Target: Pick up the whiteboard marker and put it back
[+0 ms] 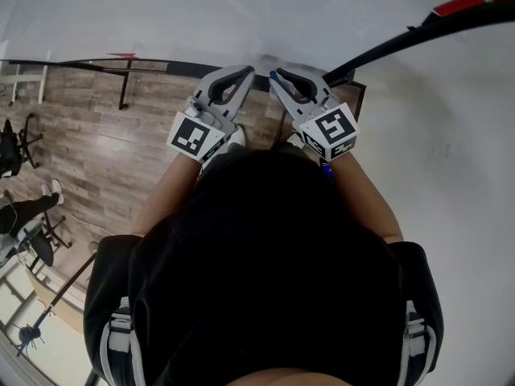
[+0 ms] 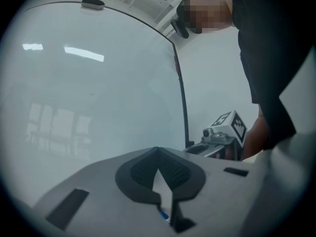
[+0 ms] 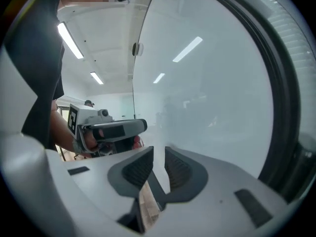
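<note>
The right claw [image 3: 159, 151] is released. In its own view the pads stand a slit apart with nothing in there, just a strip of wood floor [image 3: 145, 201] showing low in the gap. The left claw [image 2: 158, 150] is clenched with its tips touching. There's a pale wedge behind them and nothing gripped that I can see.

Low in that wedge, around 6 o'clock, there's a tiny blue speck [image 2: 163, 214], no idea what. Neither claw view gives me a clear whiteboard marker, so I honestly can't say where it sits. The head view adds a blue dab [image 1: 273, 75] right at the right claw's tips, by the end of the dark rail [image 1: 161, 65] along the board's bottom edge. It's too small to tell whether that's the marker.

Both claws point at the whiteboard [image 2: 98, 93], side by side. The left claw's view catches the right claw's marker cube [image 2: 232, 126] at 4 o'clock. The right claw's view has the left claw at 9 o'clock with a hand [image 3: 81, 142] wrapped round it. Only the left view shows a dark oval thing [image 2: 93, 4] on the board's top edge at 11 o'clock, and only the head view shows chairs [image 1: 20, 147] at 9 o'clock.
</note>
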`<state>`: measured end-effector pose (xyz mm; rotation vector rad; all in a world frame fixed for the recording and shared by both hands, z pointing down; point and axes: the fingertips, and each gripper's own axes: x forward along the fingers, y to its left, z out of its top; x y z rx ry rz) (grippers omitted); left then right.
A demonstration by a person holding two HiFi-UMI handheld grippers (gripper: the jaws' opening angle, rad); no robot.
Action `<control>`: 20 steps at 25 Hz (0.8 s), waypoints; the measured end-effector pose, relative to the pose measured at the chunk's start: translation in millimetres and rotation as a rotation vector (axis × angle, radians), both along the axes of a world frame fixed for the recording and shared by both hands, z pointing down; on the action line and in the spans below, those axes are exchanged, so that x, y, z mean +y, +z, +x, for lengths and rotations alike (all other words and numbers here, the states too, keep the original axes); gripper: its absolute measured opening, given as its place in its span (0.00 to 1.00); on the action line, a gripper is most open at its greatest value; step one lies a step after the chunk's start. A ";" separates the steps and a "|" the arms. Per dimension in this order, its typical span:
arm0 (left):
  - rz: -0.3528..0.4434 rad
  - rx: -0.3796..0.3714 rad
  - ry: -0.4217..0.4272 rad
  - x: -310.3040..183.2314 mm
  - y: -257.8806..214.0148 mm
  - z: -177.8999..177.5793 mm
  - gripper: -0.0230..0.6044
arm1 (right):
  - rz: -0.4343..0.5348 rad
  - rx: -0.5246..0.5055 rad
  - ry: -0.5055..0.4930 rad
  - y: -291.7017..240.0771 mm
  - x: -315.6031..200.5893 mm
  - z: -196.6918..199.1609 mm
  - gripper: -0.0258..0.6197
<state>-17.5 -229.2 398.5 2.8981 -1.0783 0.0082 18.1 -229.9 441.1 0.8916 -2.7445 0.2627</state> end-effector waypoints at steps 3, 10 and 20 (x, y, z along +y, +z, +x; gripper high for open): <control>0.002 -0.002 0.003 -0.4 -2.8 1.5 0.04 | 0.059 -0.011 0.001 -18.8 1.6 -0.3 0.14; 0.013 0.002 0.029 0.5 -10.9 9.4 0.04 | 0.142 -0.029 0.024 -48.8 5.3 5.1 0.10; 0.019 0.008 0.081 7.2 -19.7 26.1 0.04 | 0.166 -0.059 0.058 -67.2 12.6 18.2 0.04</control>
